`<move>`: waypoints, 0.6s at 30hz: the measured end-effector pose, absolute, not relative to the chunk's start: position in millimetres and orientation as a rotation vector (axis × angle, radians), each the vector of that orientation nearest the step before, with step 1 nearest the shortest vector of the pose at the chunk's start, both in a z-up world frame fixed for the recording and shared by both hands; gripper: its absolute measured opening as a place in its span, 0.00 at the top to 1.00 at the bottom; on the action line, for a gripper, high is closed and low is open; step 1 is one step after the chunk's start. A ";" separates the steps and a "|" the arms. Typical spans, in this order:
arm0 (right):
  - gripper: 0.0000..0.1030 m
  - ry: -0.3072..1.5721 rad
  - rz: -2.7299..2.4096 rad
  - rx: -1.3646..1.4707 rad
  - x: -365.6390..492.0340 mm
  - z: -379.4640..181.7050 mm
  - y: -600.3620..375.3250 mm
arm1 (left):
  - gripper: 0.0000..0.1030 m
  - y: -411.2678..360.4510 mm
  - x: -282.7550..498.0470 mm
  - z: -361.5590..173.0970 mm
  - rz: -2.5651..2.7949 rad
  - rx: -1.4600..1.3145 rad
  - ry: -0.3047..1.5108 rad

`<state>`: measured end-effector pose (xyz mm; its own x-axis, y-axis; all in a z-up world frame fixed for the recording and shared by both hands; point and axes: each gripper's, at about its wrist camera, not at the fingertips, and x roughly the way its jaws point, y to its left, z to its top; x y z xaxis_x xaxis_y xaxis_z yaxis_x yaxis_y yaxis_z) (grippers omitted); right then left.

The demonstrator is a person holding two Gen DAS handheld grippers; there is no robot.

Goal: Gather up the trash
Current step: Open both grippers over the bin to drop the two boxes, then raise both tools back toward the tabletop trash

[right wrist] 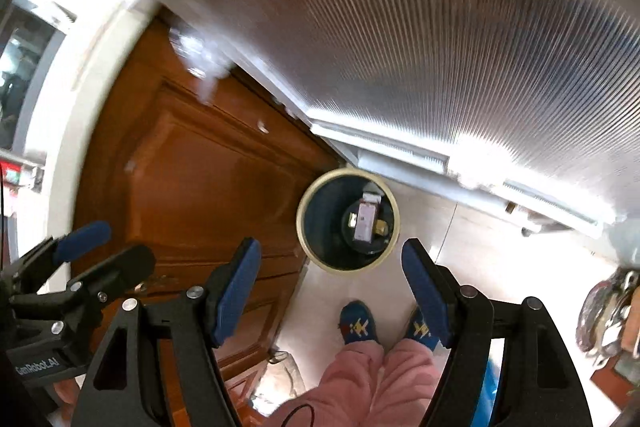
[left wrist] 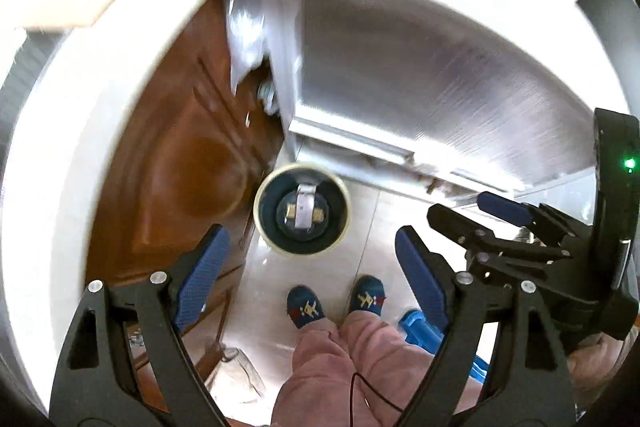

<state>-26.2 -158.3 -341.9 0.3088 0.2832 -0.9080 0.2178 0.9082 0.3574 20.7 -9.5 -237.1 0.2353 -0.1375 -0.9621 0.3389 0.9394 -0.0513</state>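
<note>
A round trash bin [left wrist: 303, 209] with a cream rim and dark inside stands on the pale tiled floor, far below both grippers. At its bottom lie a pale flat packet [left wrist: 305, 211] and small yellowish bits. The right wrist view shows the same bin [right wrist: 347, 221] with the packet [right wrist: 366, 219] inside. My left gripper [left wrist: 310, 277] is open, with nothing between its blue pads. My right gripper [right wrist: 332, 287] is open and empty too. Each gripper shows at the edge of the other's view: the right one [left wrist: 494, 223], the left one [right wrist: 100, 247].
A brown wooden cabinet door [left wrist: 184, 171] stands left of the bin, under a white counter edge [left wrist: 60, 155]. A ribbed sliding door [left wrist: 420, 79] runs behind the bin. The person's pink trousers and blue slippers [left wrist: 306, 307] are below. A blue object [left wrist: 420, 331] lies on the floor at the right.
</note>
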 end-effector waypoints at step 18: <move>0.28 0.840 -0.043 0.321 -50.9 -100.1 -174.8 | 0.20 -19.1 39.1 -27.7 -0.491 0.187 0.899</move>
<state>-50.9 -174.8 -100.1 0.6698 0.0884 -0.7373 0.1631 0.9511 0.2622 39.1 -19.1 -27.7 0.5210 -0.3301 -0.7871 0.4839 0.8739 -0.0462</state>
